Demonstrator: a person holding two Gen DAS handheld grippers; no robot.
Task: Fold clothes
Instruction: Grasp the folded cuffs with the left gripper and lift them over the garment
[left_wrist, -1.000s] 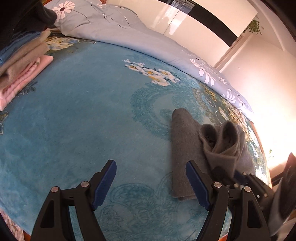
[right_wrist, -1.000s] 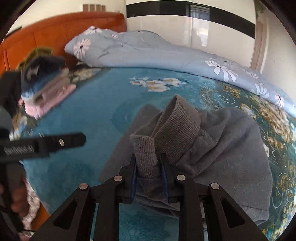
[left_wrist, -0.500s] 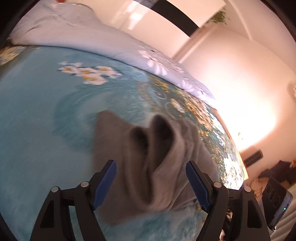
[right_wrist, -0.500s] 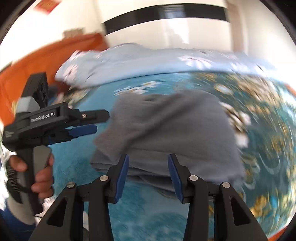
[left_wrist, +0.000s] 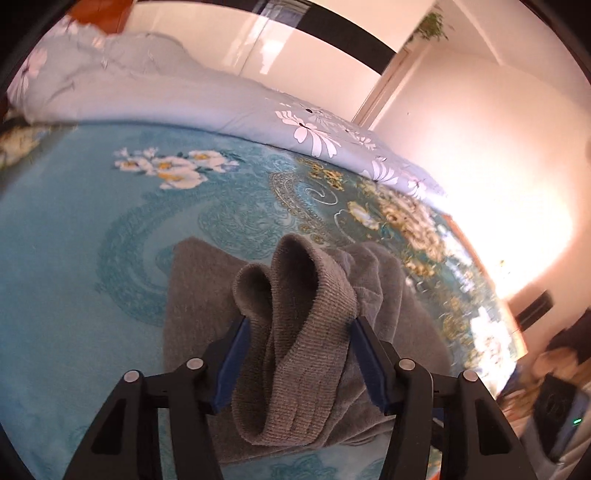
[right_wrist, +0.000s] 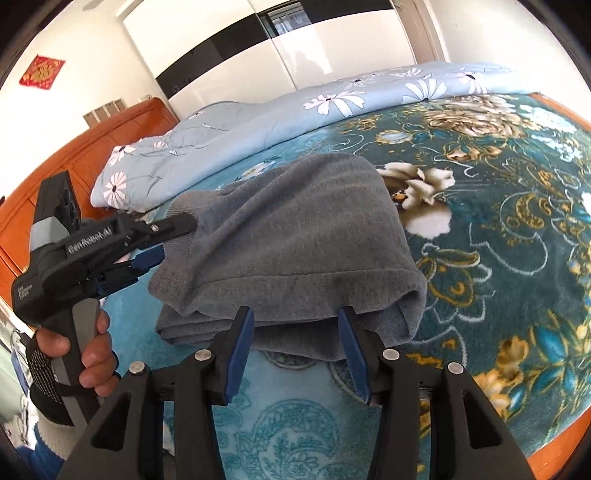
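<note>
A grey sweater (right_wrist: 295, 236) lies folded on the teal flowered blanket (right_wrist: 498, 258). In the left wrist view its ribbed cuff or hem (left_wrist: 295, 332) stands bunched between my left gripper's fingers. My left gripper (left_wrist: 301, 358) has its jaws partly closed, with the blue pads touching both sides of that bunch. It also shows in the right wrist view (right_wrist: 177, 236) at the sweater's left edge. My right gripper (right_wrist: 295, 347) is open and empty at the sweater's near edge, with its fingers just in front of the cloth.
A light blue flowered duvet (right_wrist: 258, 118) lies heaped along the far side of the bed. An orange wooden headboard (right_wrist: 74, 155) stands at the left. The bed's wooden edge (right_wrist: 554, 443) runs at the lower right. A white wall and wardrobe stand behind.
My right gripper let go of the sweater's ribbed part, opened and drew back to the near edge. My left gripper swung right to the sweater and closed in around the bunched ribbing.
</note>
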